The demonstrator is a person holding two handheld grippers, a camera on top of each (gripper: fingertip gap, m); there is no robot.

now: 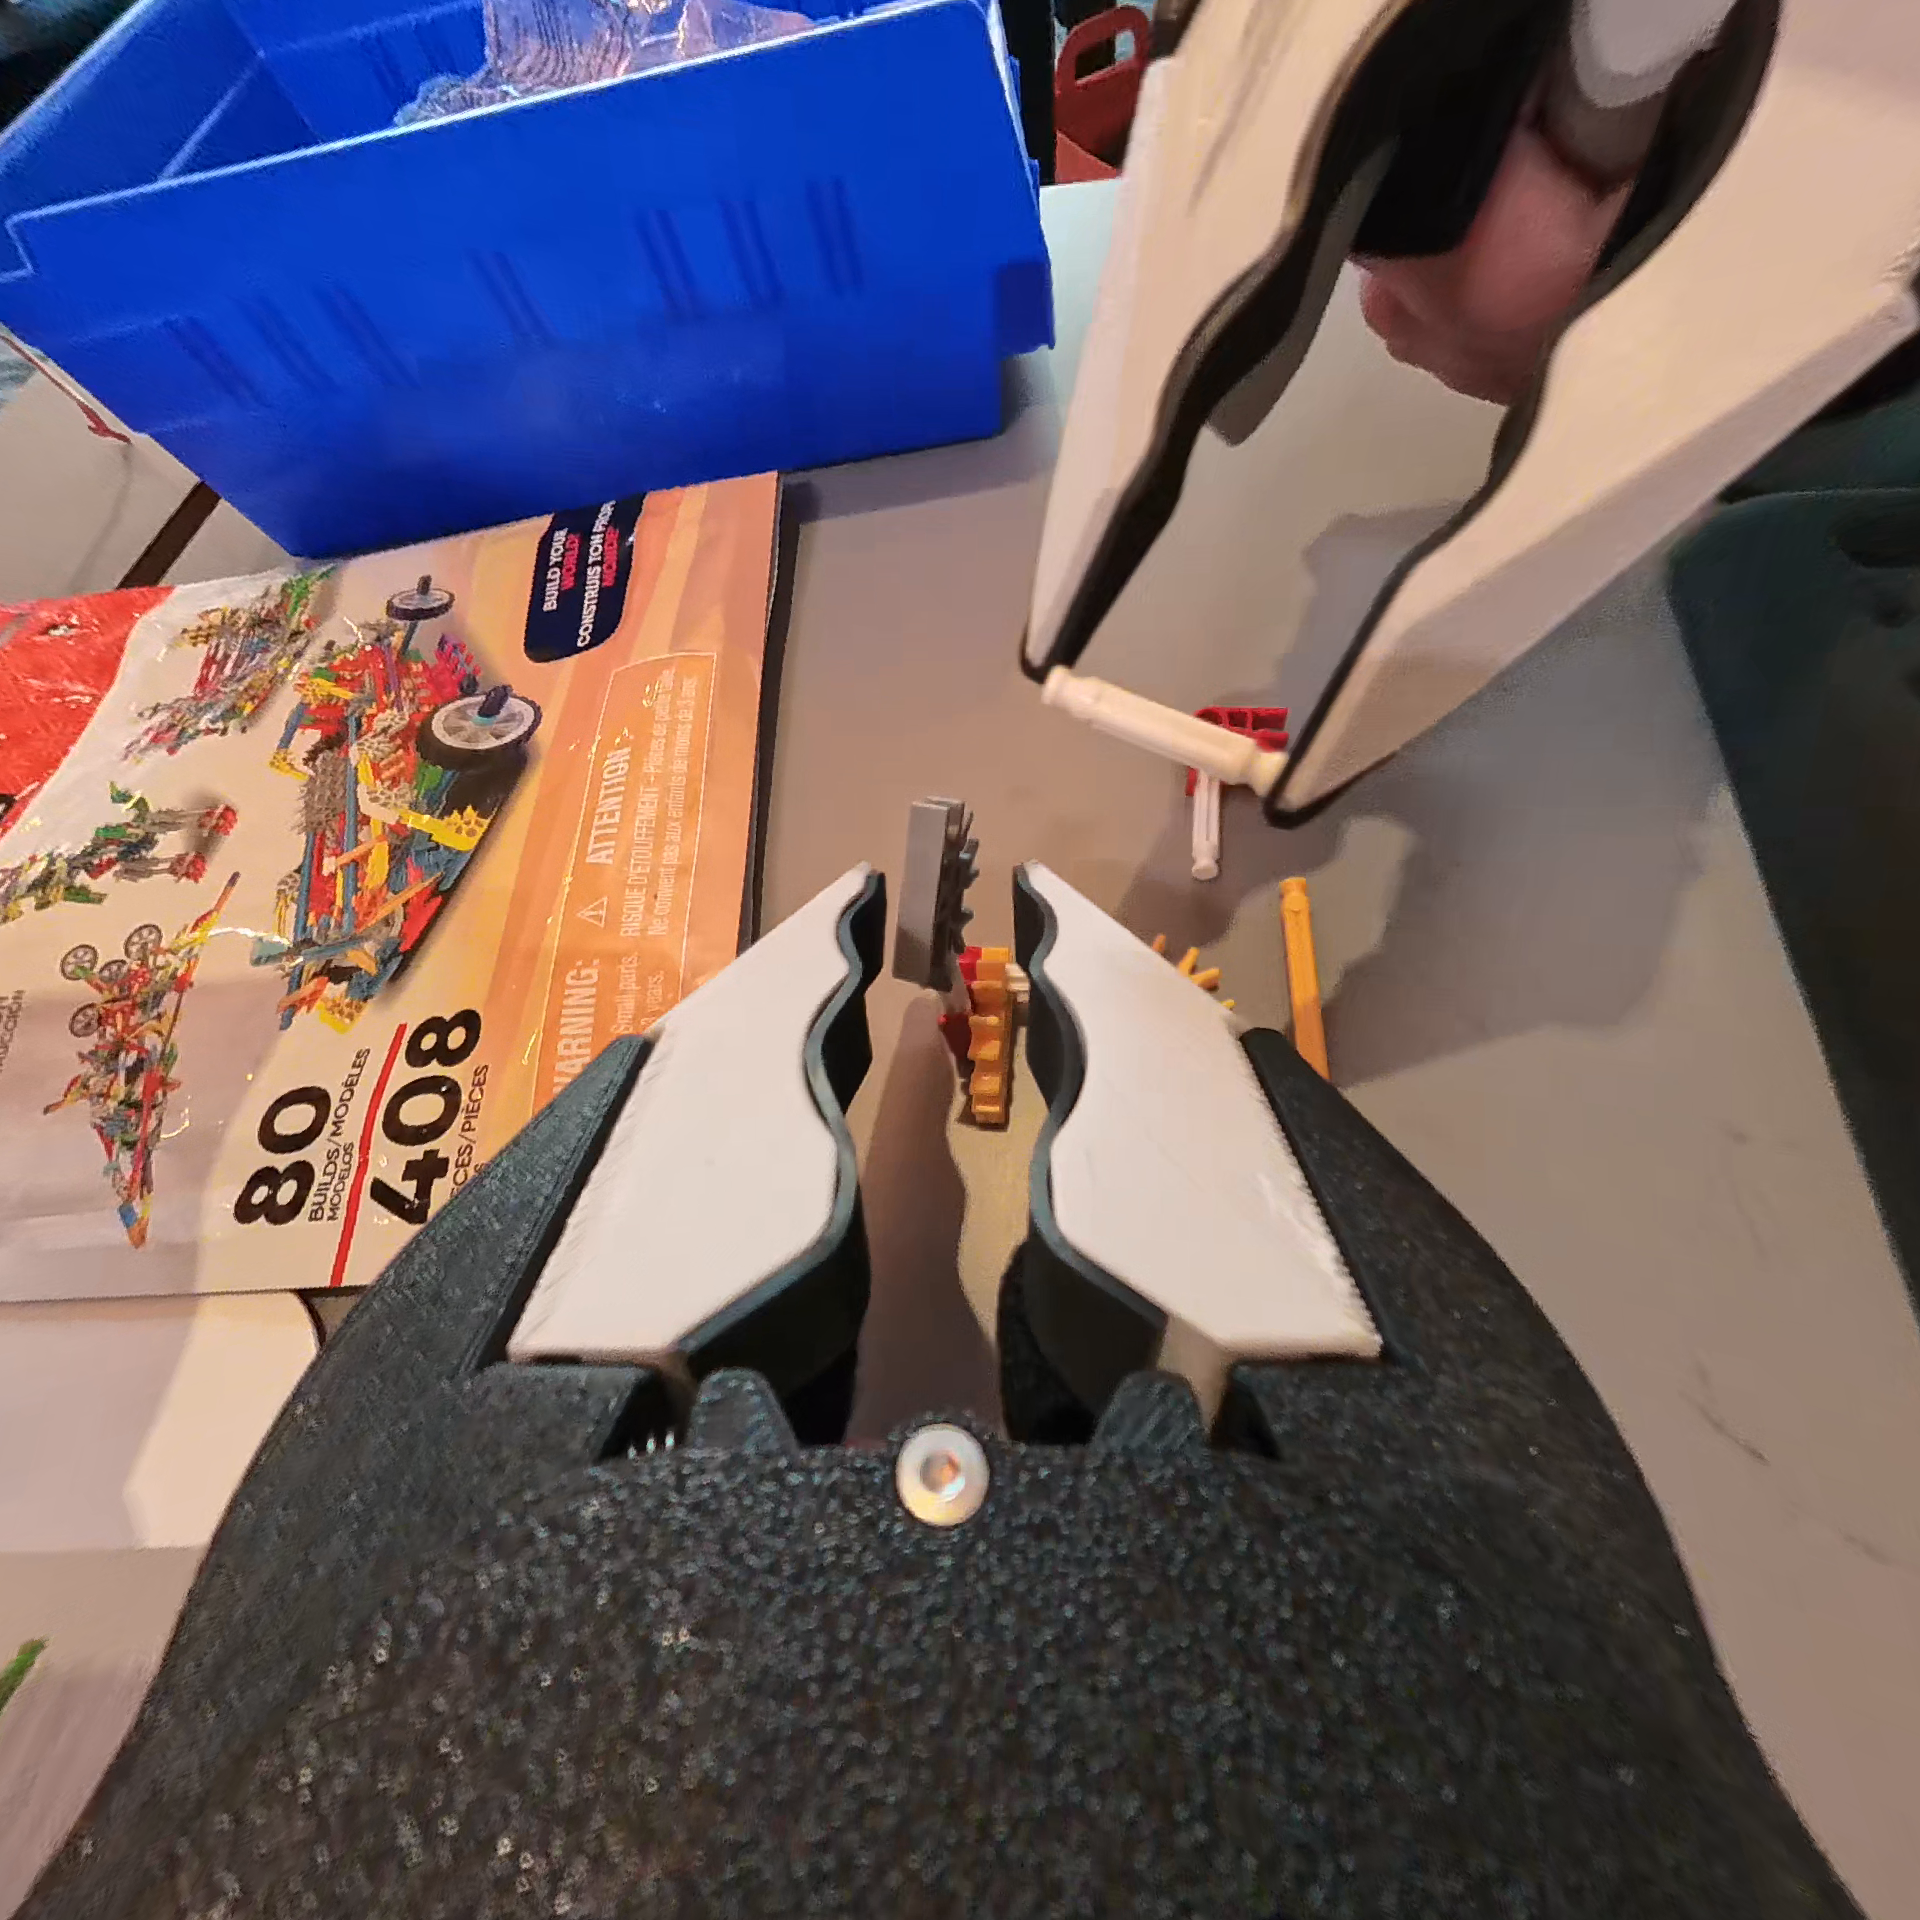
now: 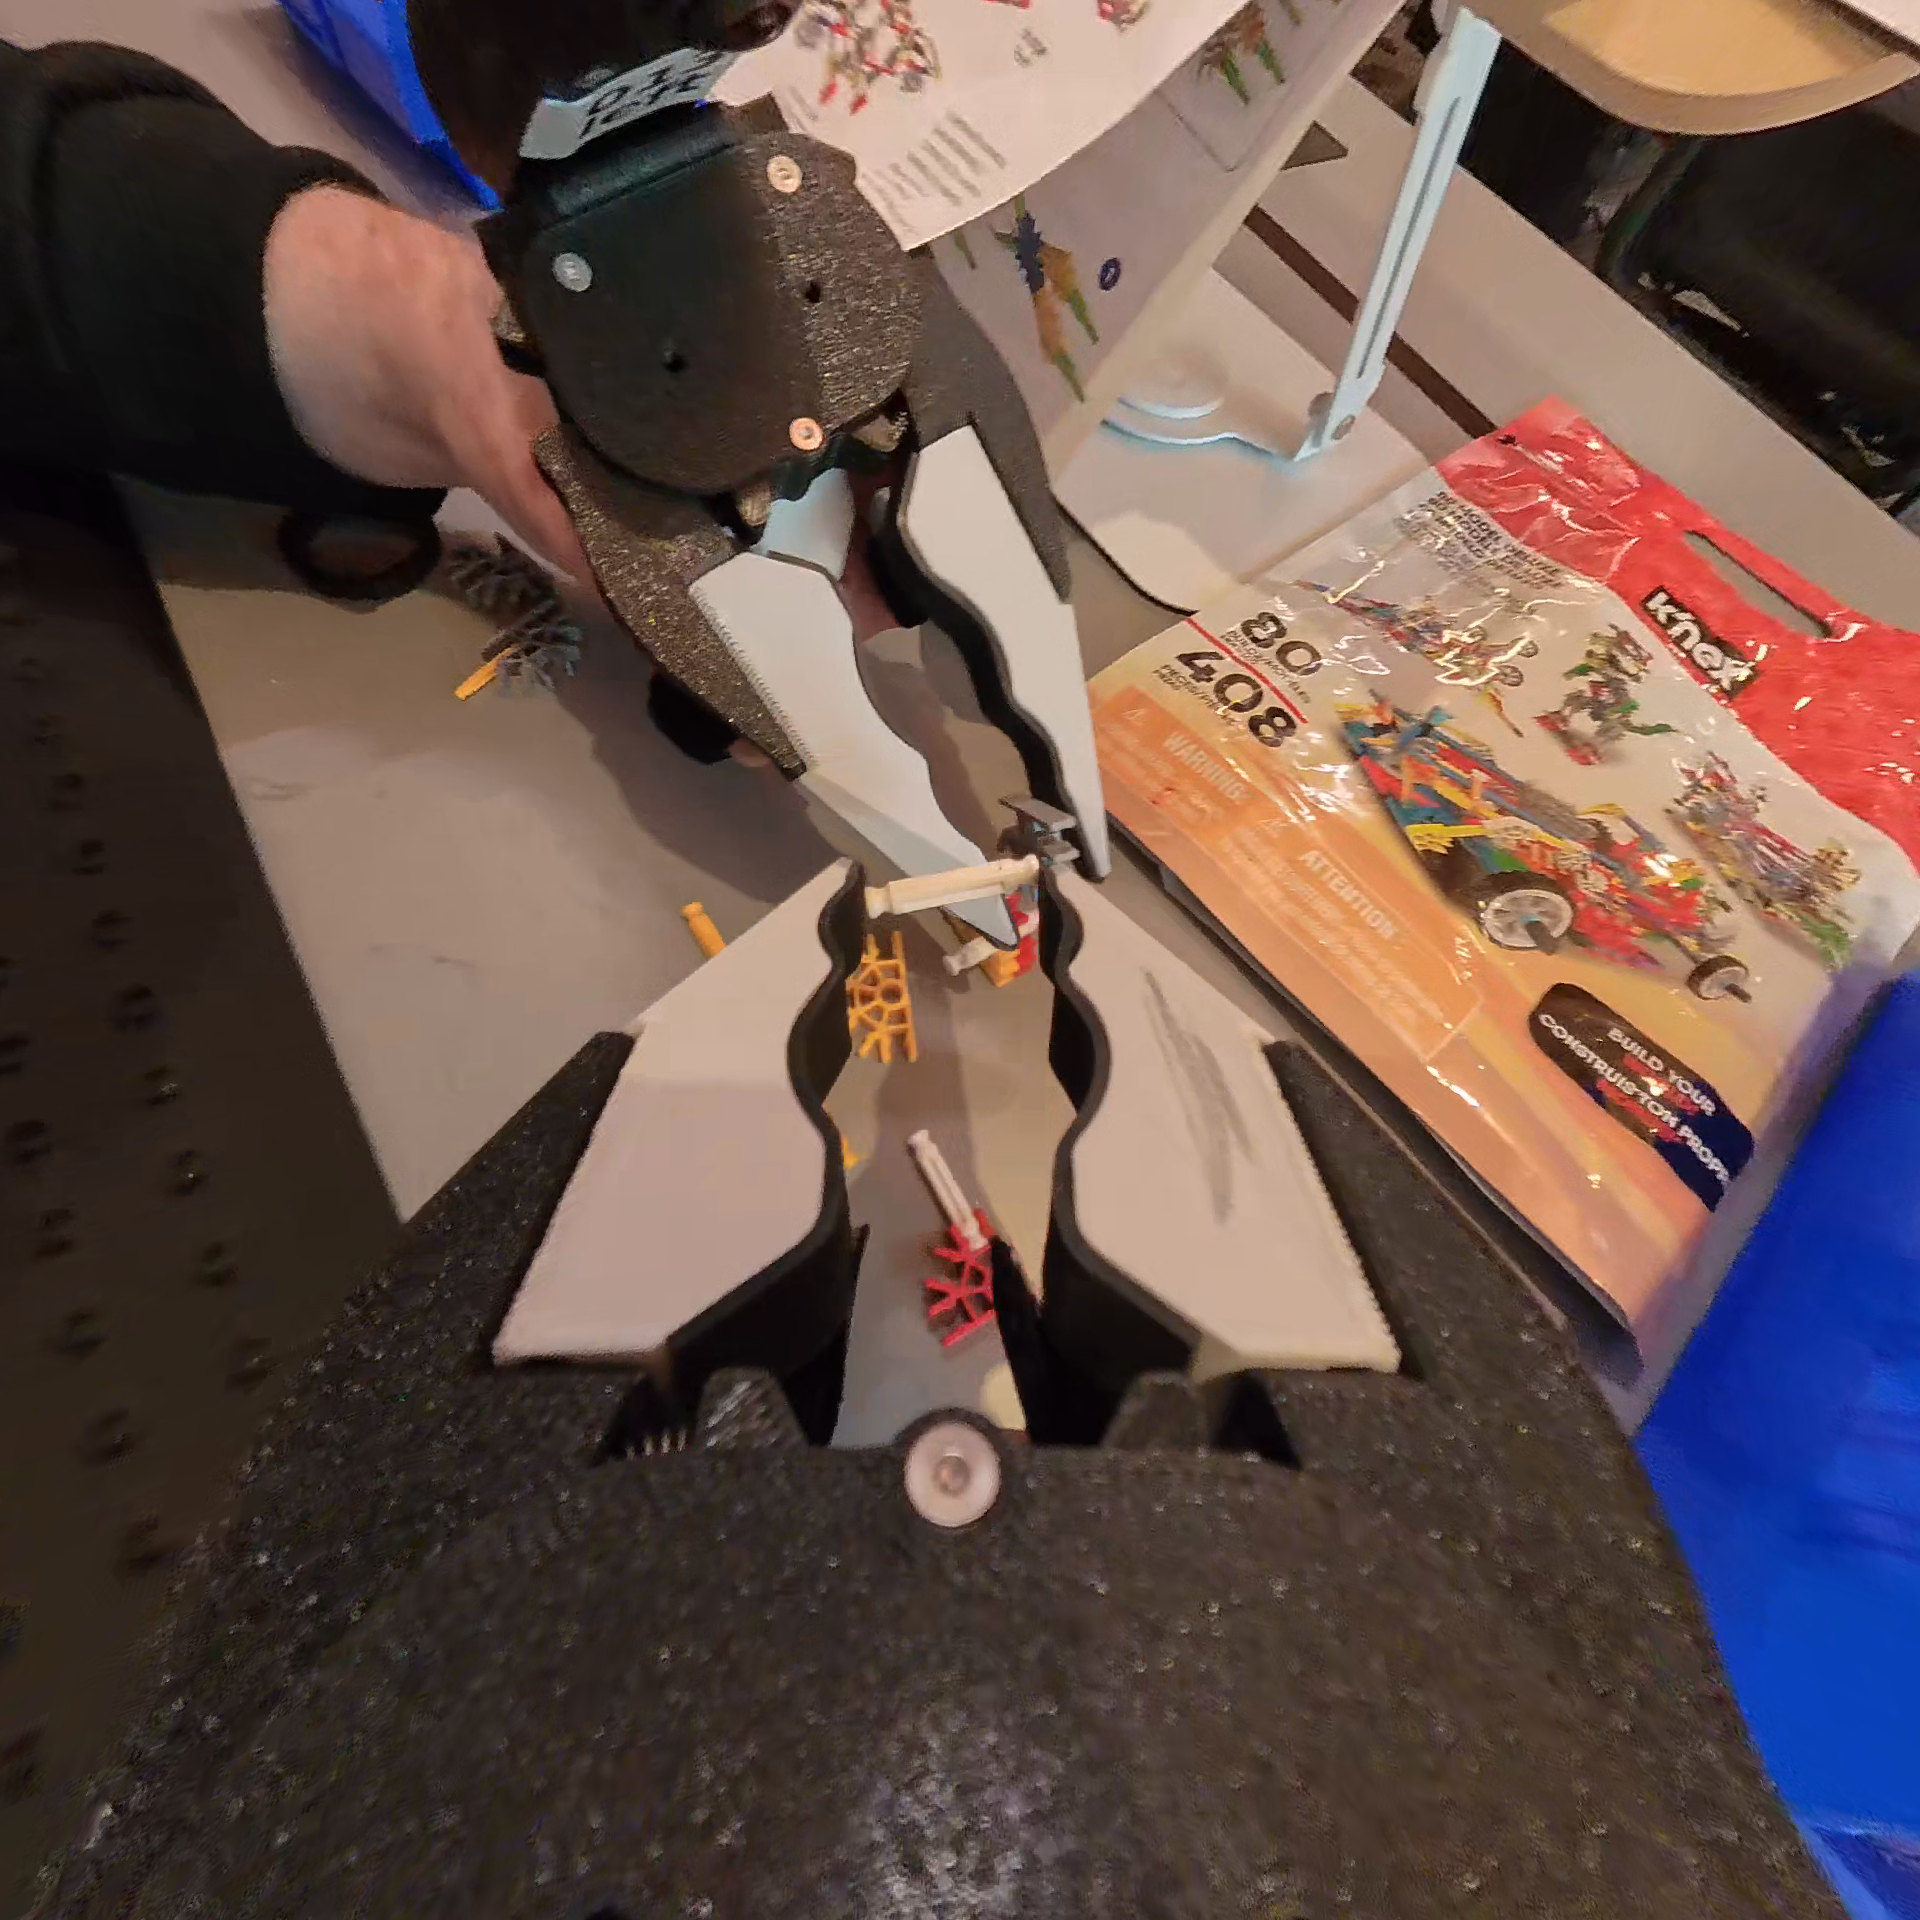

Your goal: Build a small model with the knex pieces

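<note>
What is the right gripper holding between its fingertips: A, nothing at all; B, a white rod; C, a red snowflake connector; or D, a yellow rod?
B. In the left wrist view the white rod spans crosswise between the tips of the right gripper, lifted off the table; the right wrist view shows the same rod pinched at its own fingertips.

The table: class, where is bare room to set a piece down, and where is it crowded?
Bare grey table lies right of the yellow rod, and between the blue bin and the toy bag edge. Crowded: loose pieces between the left hand-held gripper and right hand-held gripper.
</note>
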